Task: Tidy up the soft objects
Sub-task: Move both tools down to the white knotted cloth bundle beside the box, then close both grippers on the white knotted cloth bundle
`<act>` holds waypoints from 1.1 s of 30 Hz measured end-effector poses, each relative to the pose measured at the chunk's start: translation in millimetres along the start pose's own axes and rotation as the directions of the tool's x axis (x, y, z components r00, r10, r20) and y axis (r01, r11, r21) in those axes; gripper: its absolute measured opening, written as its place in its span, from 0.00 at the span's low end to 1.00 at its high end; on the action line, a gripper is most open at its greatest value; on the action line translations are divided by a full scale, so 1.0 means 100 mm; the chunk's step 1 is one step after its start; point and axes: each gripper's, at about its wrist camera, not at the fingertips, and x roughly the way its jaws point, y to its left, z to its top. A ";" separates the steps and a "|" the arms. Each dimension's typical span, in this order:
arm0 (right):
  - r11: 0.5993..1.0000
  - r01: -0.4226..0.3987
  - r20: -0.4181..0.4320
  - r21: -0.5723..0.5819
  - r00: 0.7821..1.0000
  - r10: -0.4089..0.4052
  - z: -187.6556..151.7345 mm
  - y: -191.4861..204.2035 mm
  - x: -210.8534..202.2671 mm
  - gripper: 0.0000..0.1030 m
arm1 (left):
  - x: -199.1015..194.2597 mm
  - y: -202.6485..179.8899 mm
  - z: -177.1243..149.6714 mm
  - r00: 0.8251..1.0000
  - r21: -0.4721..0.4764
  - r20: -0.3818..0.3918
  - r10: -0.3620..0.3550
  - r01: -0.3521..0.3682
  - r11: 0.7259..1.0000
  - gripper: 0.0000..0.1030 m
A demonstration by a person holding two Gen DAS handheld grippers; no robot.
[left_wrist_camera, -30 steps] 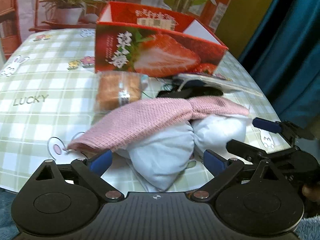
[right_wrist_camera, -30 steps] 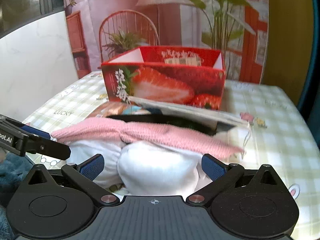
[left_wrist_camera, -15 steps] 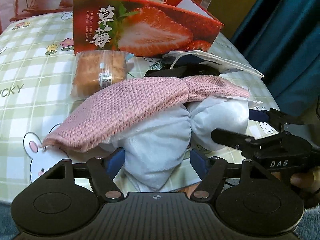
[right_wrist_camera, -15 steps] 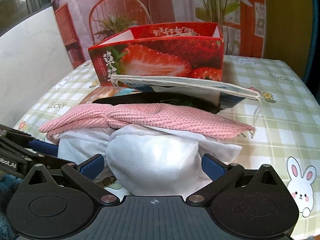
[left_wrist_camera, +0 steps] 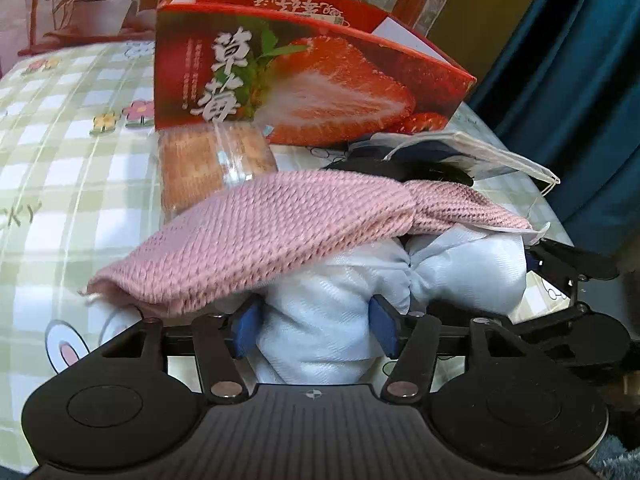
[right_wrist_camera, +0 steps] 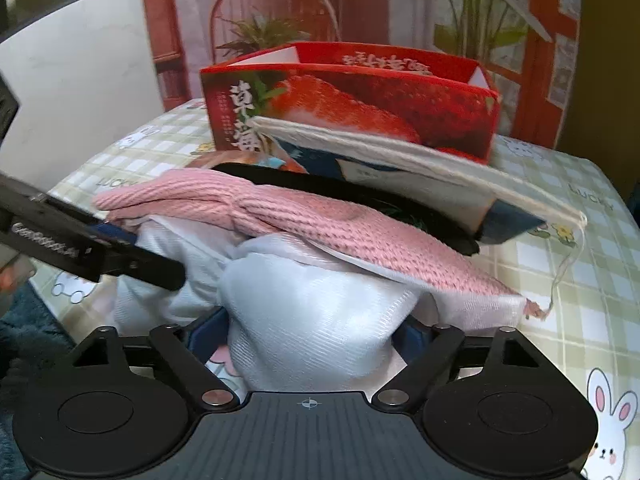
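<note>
In front of the red strawberry box [left_wrist_camera: 312, 80], whose inside cannot be seen, lies a white cloth bundle [left_wrist_camera: 320, 320] under a pink knitted cloth [left_wrist_camera: 280, 232]. The left gripper [left_wrist_camera: 314, 330] has just been closing and its blue pads press one lobe of the bundle. The right gripper [right_wrist_camera: 310, 334], also just closing, squeezes the other lobe. A wrapped bread [left_wrist_camera: 212, 164] lies against the box; a flat pouch [right_wrist_camera: 400, 168] leans on it.
</note>
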 end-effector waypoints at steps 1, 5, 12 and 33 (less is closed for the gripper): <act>1.000 0.005 0.009 0.005 1.000 -0.005 -0.03 -0.01 0.00 0.76 | 0.02 0.02 -0.03 1.000 -0.013 -0.005 -0.010 0.010 1.000 0.61; 1.000 0.005 0.038 0.031 0.999 -0.006 -0.12 -0.09 0.02 0.76 | 0.05 0.08 -0.08 0.999 -0.045 -0.017 -0.041 0.041 0.998 0.62; 0.998 -0.042 0.065 0.048 0.997 0.039 -0.17 -0.13 0.03 0.62 | 0.03 0.09 -0.10 0.998 -0.028 0.001 -0.060 0.060 0.998 0.57; 0.994 -0.108 0.074 0.034 0.992 0.105 -0.16 -0.08 -0.02 0.35 | 0.03 0.00 -0.10 0.994 0.017 0.033 -0.099 0.099 0.995 0.30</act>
